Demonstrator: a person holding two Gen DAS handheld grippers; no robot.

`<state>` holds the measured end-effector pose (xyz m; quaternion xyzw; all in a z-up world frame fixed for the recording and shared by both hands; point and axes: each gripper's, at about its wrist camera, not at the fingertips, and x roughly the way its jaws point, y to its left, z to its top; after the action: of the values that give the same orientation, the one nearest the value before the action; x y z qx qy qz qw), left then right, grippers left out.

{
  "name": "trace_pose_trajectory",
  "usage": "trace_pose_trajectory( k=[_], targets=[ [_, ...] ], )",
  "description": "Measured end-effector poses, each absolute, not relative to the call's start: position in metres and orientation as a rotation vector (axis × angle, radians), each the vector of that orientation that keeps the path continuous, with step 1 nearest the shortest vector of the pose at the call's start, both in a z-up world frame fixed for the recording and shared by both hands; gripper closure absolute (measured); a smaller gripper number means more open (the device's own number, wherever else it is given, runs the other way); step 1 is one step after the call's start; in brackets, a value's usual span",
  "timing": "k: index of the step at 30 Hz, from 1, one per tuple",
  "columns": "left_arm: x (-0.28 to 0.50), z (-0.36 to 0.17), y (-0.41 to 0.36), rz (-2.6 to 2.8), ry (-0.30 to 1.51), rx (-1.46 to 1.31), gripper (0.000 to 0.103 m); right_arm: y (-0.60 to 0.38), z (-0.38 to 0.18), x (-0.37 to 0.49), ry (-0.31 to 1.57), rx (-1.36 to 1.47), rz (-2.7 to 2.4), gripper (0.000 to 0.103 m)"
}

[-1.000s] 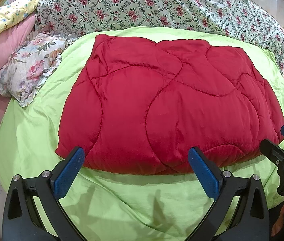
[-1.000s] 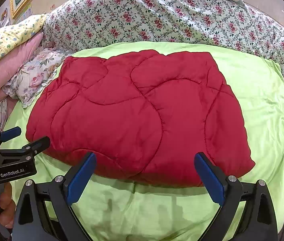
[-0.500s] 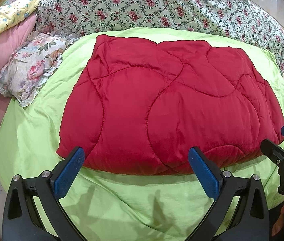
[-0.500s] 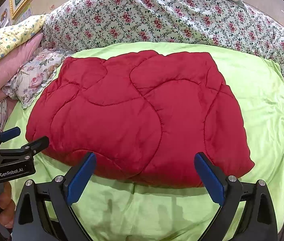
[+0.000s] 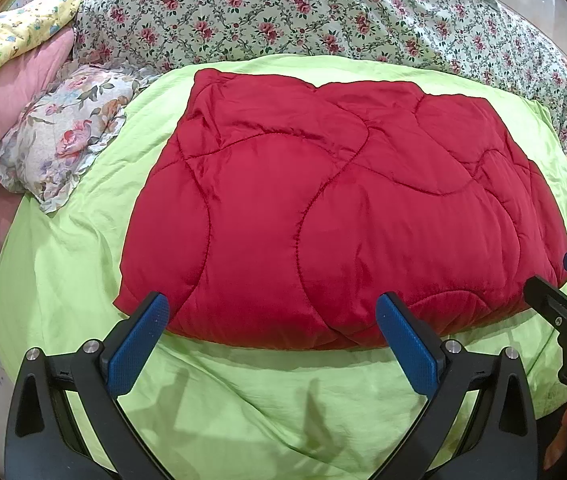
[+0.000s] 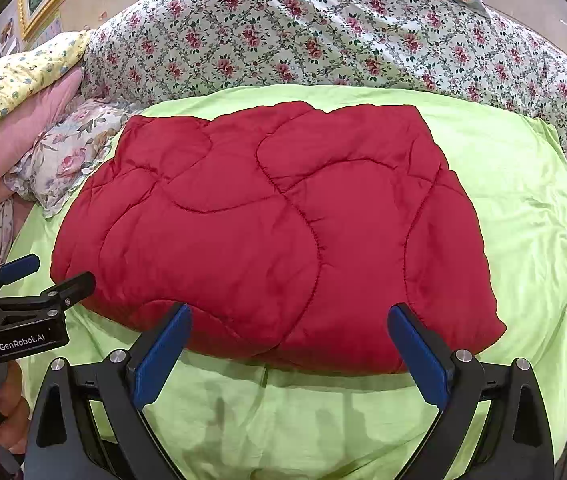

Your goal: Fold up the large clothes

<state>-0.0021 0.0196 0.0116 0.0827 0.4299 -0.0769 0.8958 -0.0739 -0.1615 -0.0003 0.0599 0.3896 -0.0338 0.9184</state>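
You are holding the left gripper (image 5: 269,334) and right gripper (image 6: 289,344) wide apart, empty, at the near edge of the green bedsheet (image 5: 243,408). The folded red quilt (image 5: 339,216) is lying unmoved in its middle, probably finished.

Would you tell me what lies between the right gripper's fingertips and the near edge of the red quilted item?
Only bare green sheet: the right wrist view shows nothing else between the open right gripper and the red quilted item.
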Motion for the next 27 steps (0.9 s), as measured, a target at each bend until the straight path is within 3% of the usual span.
trace_pose_trajectory(
  k=[27],
  targets=[
    [-0.002, 0.012, 0.011, -0.180, 0.886, 0.146, 0.000, -0.162, -0.003, -0.074, 0.796, 0.144, -0.077, 0.004]
  ],
)
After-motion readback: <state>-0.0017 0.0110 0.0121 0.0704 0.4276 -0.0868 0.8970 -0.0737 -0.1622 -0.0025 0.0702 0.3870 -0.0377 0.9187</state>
